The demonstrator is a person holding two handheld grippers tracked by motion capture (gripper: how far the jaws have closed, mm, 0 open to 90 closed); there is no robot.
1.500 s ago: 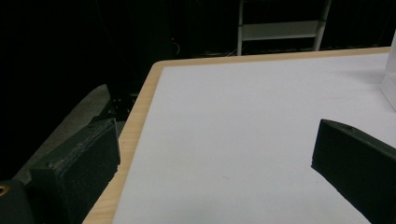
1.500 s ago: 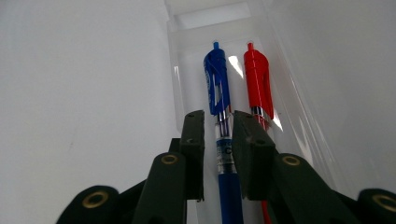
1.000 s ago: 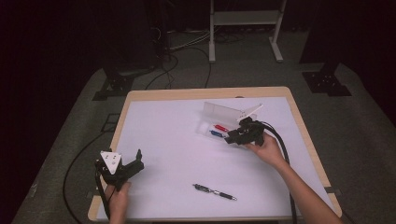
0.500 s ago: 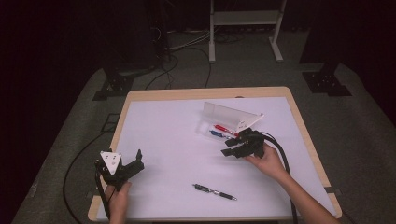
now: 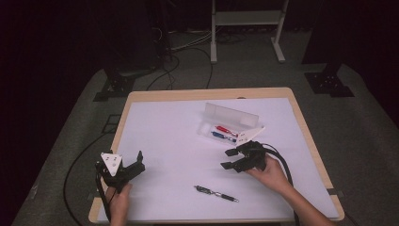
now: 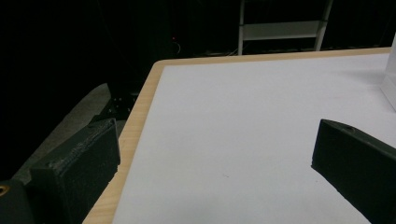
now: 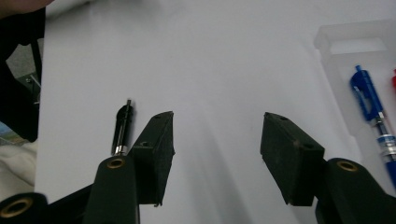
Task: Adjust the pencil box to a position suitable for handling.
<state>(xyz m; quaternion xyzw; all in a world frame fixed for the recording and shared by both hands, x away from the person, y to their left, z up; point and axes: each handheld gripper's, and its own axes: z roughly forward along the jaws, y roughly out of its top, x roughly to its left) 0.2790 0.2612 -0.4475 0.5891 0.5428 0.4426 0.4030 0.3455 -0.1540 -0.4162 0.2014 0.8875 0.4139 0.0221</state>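
Note:
A clear plastic pencil case (image 5: 231,123) lies open right of the table's middle, with a red pen (image 5: 226,130) and a blue pen (image 5: 221,137) inside. A black pen (image 5: 216,193) rests on the white surface near the front edge. My right gripper (image 5: 227,159) hovers between case and black pen; its jaws have just been opening and nothing is between them. In the right gripper view the gripper (image 7: 217,121) stands open, the black pen (image 7: 122,130) beyond its left jaw and the blue pen (image 7: 373,116) at the right. My left gripper (image 5: 139,161) is open at the front left, also empty (image 6: 217,135).
The table (image 5: 141,94) has a wooden rim around its white top. Cables (image 5: 179,44) and stand feet (image 5: 113,89) lie on the dark floor beyond it. The case's edge (image 6: 390,74) shows at the right of the left gripper view.
My right gripper has drawn back from the pencil case toward the front of the table, and its jaws stand wider. The left gripper has kept still.

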